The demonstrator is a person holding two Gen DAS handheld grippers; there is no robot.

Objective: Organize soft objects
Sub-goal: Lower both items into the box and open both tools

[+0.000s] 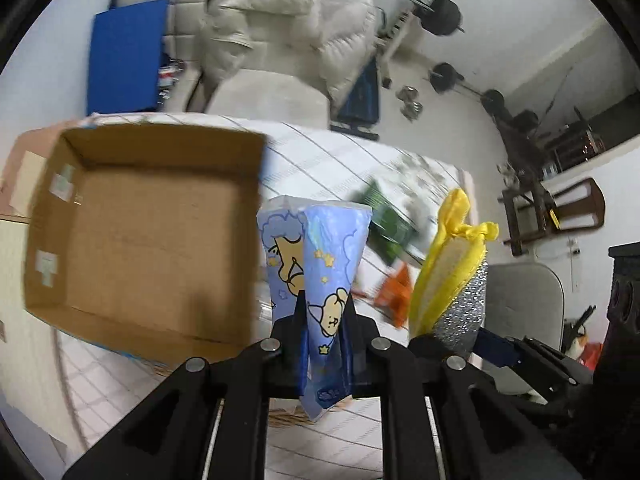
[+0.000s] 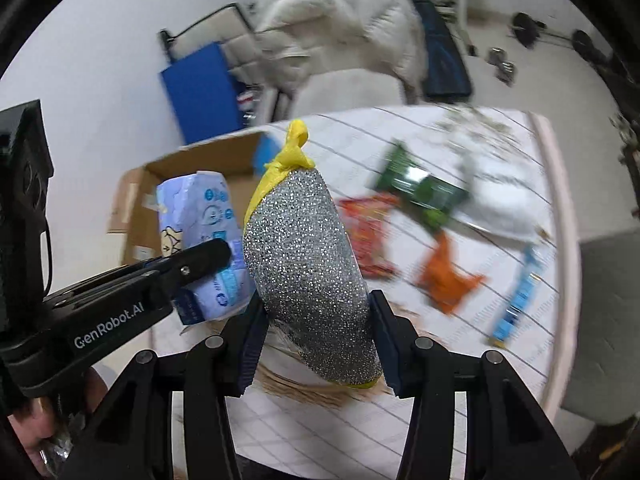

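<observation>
My left gripper (image 1: 324, 320) is shut on a blue cartoon-print tissue pack (image 1: 320, 268) and holds it above the table, just right of an open cardboard box (image 1: 144, 236). My right gripper (image 2: 316, 320) is shut on a silver glitter sponge with a yellow cloth edge (image 2: 304, 256), also held in the air. The sponge shows in the left wrist view (image 1: 452, 264) to the right of the pack. The tissue pack (image 2: 200, 240) and left gripper (image 2: 200, 258) show in the right wrist view, in front of the box (image 2: 192, 172).
On the white grid-patterned table (image 2: 400, 132) lie a green packet (image 2: 420, 188), a red snack bag (image 2: 368, 232), an orange bag (image 2: 444, 276), a white cloth (image 2: 504, 200) and a blue strip (image 2: 520, 296). A woven mat (image 2: 304, 392) lies under the grippers. A sofa with white bedding (image 1: 288, 32) stands behind.
</observation>
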